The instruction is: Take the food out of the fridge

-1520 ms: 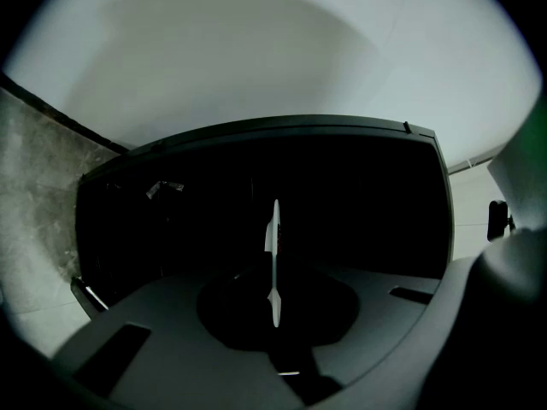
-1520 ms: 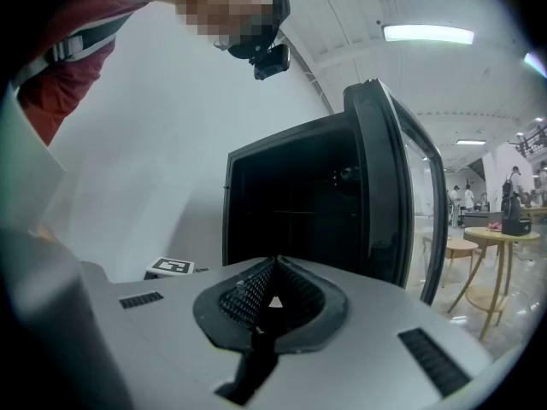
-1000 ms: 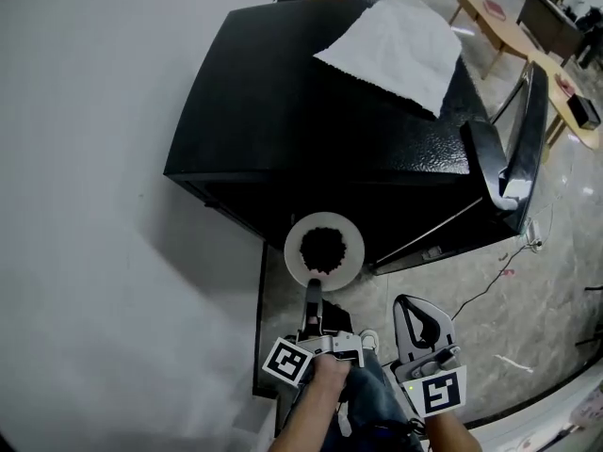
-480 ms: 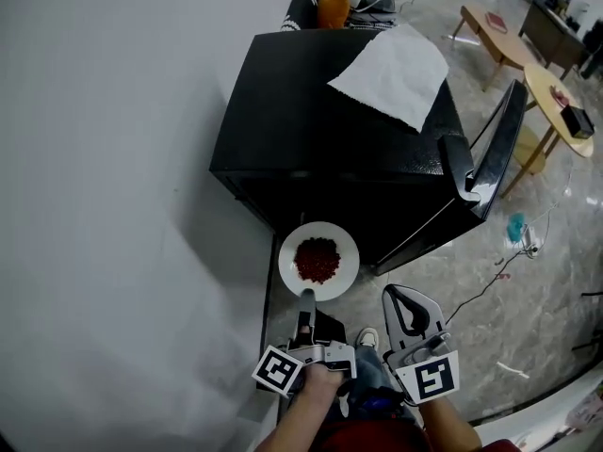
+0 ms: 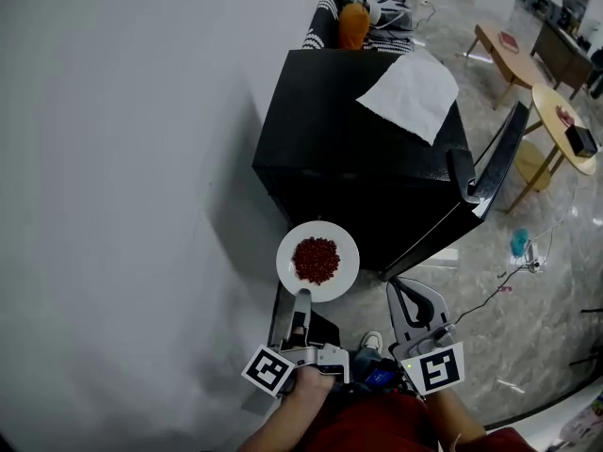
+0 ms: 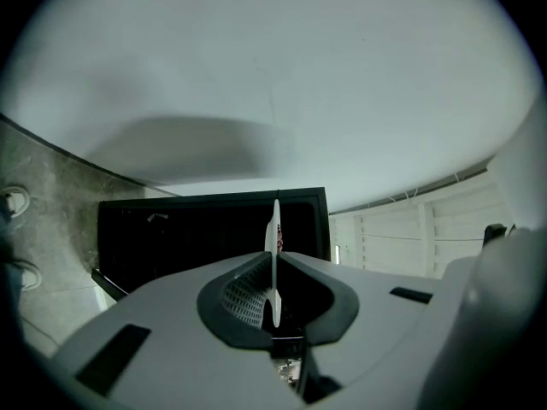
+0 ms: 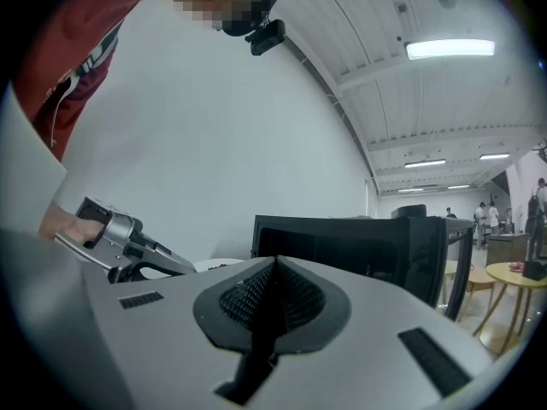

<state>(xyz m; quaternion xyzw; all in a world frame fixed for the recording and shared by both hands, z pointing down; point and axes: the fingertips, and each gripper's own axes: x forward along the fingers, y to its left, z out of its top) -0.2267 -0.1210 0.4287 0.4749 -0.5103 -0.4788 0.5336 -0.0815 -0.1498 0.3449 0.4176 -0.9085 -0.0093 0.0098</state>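
Lifted since a second ago, the white plate (image 5: 342,243) of red food (image 5: 317,258) now hangs clear in front of the black fridge (image 5: 358,149), its near rim clamped by the left gripper (image 5: 301,298). Right gripper (image 5: 407,290), just right, is closed on nothing.

Clamped down w/ left gripper (image 6: 273,272) on rim of white plate (image 6: 274,229), showing edge-on as a thin sliver btwn the pads. Tiny bit of red food (image 6: 279,246) peeking past the rim. Behind: black fridge (image 6: 188,233), dark inside, vs plain white wall (image 6: 282,67) w/ a soft shadow. Grey stone floor (image 6: 47,186) + a shoe (image 6: 10,202) far left.
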